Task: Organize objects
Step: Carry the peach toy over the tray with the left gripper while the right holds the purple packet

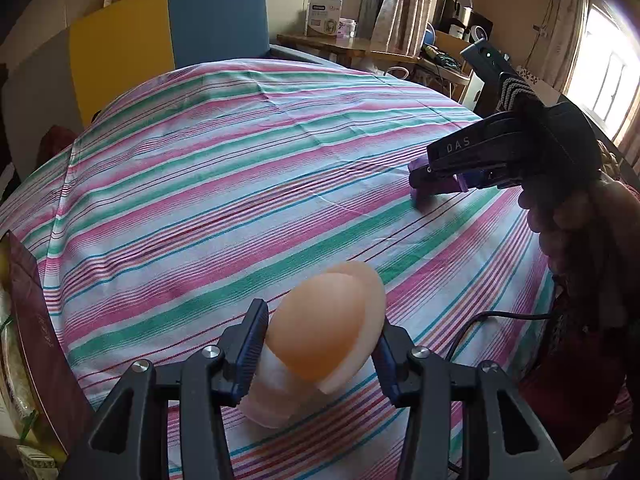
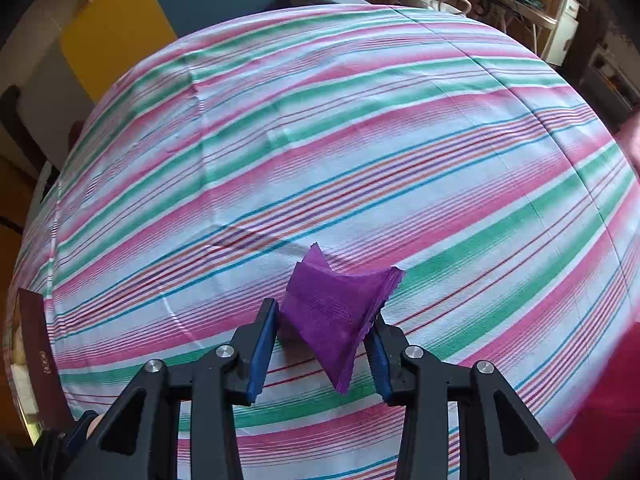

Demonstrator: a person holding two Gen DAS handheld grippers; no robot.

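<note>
Holding two things at once over the striped cloth (image 1: 240, 184), which covers what looks like a bed or desk; can't tell which.

Left tongs (image 1: 318, 354): clamped on a soft peach-coloured cup-shaped pad (image 1: 326, 320), pale rim showing, w/ a whitish base under it resting on or just above the cloth. Pads press both sides, so gripped, not just straddled. Keep squeeze as is; soft thing, prob. deforms and could slip if tilted more. Lift straight before carrying.

Right tongs (image 2: 324, 346): closed on a purple packet (image 2: 332, 308), crimped edges, pinched so it buckles into a bow shape. Left pad touching; right pad meets the crimped edge, a thin hold. In left wrist view, same tongs (image 1: 436, 180) low at right side of cloth, packet (image 1: 424, 196) touching or near cloth. Better to get more of the packet between pads before lifting, else may pull out. Raise slowly, watch the crimped edge.

No bin or tray in view, so drop-off spot unknown.

Count: 2 tongs, 1 peach pad, 1 purple packet, 1 striped cloth, 1 dark red box (image 1: 36, 320) at far left edge.
</note>
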